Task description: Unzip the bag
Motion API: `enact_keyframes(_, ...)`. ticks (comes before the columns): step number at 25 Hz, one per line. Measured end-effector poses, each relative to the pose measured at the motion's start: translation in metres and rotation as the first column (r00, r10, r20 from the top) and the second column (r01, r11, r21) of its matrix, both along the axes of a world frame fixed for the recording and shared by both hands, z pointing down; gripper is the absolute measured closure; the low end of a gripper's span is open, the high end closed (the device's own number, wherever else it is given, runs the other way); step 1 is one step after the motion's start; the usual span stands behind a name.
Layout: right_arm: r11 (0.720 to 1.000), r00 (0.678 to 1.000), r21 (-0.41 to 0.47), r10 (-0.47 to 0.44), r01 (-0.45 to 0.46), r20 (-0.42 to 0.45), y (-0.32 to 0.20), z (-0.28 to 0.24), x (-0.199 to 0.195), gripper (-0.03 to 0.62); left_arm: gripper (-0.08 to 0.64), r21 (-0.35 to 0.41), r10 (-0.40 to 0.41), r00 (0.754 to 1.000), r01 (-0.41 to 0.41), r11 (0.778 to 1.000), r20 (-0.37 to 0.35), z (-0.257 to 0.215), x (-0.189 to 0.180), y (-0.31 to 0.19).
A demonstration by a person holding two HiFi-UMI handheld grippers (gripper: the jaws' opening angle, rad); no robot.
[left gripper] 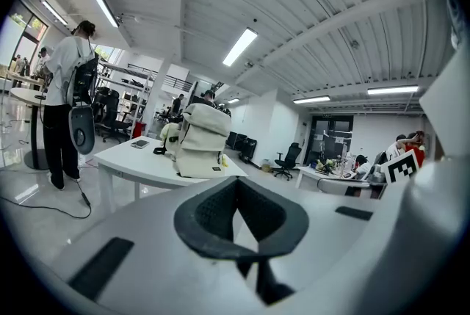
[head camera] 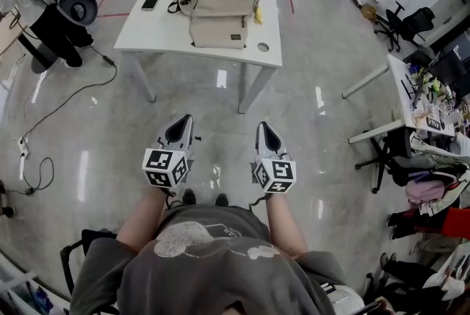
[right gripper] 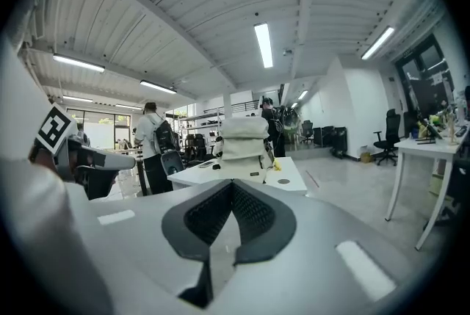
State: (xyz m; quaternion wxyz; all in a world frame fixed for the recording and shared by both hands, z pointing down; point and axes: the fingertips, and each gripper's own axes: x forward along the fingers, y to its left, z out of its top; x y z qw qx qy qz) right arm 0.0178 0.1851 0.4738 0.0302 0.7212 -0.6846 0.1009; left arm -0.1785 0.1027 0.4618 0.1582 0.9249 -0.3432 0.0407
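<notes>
While the person stands well back, head view: beige fabric backpack [head camera: 224, 9] upright on far white rectangular table [head camera: 147, 38]; left gripper [head camera: 178, 134] and right gripper [head camera: 268, 137] near, side by side. Left gripper view: jaws pressed together, backpack far ahead, left of centre. Right gripper view: jaws pressed together, backpack far, dead ahead.

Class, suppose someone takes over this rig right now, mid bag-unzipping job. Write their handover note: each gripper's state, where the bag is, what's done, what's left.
Left gripper: shut, empty, held out in front.
Right gripper: shut, empty, alongside it.
Bag: beige backpack standing on the white table, some way ahead and out of reach; a phone lies beside it.
Done: nothing; neither gripper touches the bag.
Left: walk up, find the zip pull, unzip.
</notes>
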Motion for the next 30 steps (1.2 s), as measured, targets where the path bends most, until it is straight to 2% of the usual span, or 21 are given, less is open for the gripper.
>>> enact_keyframes(9, 0.999, 0.999, -0.019, 0.033, -0.034, -0.031, -0.024, 0.009, -0.032, 0.592, 0.554, 0.025, -0.014, 1.0, 0.014, 1.0, 0.012, 0.005, -0.051, -0.038)
enact_keyframes(14, 0.998, 0.998, -0.036, 0.054, -0.056, -0.042, -0.028, 0.015, -0.036, 0.592, 0.554, 0.014, -0.005, 1.0, 0.005, 1.0, 0.016, 0.013, -0.06, -0.049)
enact_keyframes(21, 0.997, 0.998, -0.048, 0.055, -0.057, -0.031, -0.052, 0.03, -0.019, 0.592, 0.554, -0.007, -0.001, 1.0, 0.001, 1.0, 0.018, 0.026, -0.045, -0.07)
enact_keyframes(30, 0.999, 1.0, -0.047, -0.002, 0.002, -0.004, -0.14, 0.041, 0.026, 0.592, 0.554, -0.012, -0.061, 0.997, 0.062, 0.998, 0.049, 0.037, -0.007, -0.137)
